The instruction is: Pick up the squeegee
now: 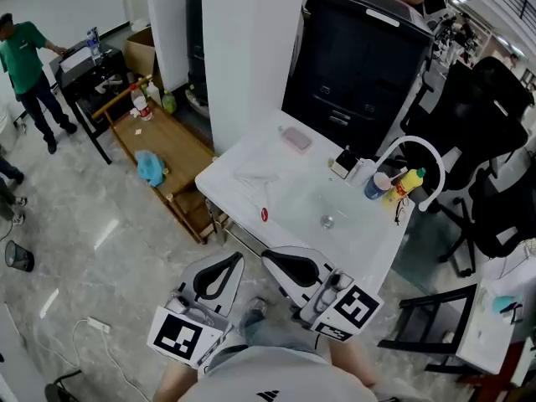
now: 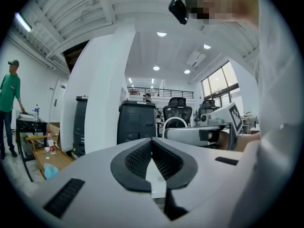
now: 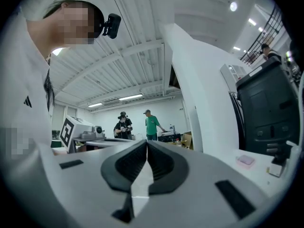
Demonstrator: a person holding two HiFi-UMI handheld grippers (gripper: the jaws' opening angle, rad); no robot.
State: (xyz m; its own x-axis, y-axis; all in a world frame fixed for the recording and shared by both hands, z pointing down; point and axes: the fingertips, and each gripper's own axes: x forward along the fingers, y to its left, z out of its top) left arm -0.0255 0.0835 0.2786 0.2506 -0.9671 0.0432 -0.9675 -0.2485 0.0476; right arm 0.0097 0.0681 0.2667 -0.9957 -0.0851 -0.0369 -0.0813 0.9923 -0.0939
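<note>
I cannot pick out a squeegee for certain in any view. A small black and white item (image 1: 344,162) stands at the back of the white sink table (image 1: 251,193), too small to tell what it is. My left gripper (image 1: 237,259) and right gripper (image 1: 267,257) hang side by side short of the table's near edge, level, both shut with nothing between the pads. The left gripper view shows its jaws (image 2: 152,139) meeting at the tips. The right gripper view shows the same (image 3: 146,142), with the table's far end to the right of them.
On the table are a pink pad (image 1: 296,139), a small red thing (image 1: 265,214), a drain (image 1: 327,221), bottles (image 1: 394,184) and a white arched faucet (image 1: 419,151). A black cabinet (image 1: 356,65) stands behind, office chairs (image 1: 494,141) right, a low wooden shelf (image 1: 167,153) left. A person in green (image 1: 25,65) stands far left.
</note>
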